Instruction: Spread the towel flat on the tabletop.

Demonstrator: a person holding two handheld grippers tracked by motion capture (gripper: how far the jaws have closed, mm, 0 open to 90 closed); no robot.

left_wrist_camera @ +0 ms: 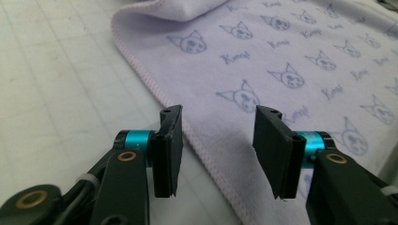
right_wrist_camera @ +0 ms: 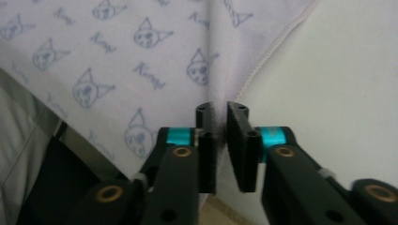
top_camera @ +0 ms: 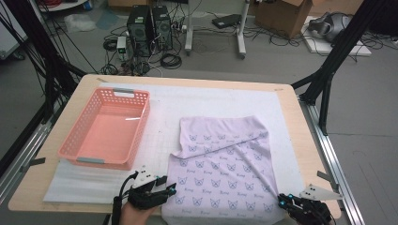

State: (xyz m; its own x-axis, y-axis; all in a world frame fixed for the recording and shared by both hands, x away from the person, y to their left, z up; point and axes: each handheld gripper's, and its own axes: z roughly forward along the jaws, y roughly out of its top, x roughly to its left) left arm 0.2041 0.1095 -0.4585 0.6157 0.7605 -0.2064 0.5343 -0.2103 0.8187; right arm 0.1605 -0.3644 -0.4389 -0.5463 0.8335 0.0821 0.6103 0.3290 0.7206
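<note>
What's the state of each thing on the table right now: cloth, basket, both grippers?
cloth: lying on the table, far-left corner folded over, a crease running diagonally
basket: upright, empty
left gripper: jaws open, straddling the cloth's edge
right gripper: jaws nearly together with a narrow gap, at the cloth's near-right corner; grip unclear

empty pink basket (top_camera: 105, 129) on white mat (top_camera: 159, 140), wooden table (top_camera: 300, 136), computer towers (top_camera: 150, 30) and cardboard box (top_camera: 286, 14) behind
</note>
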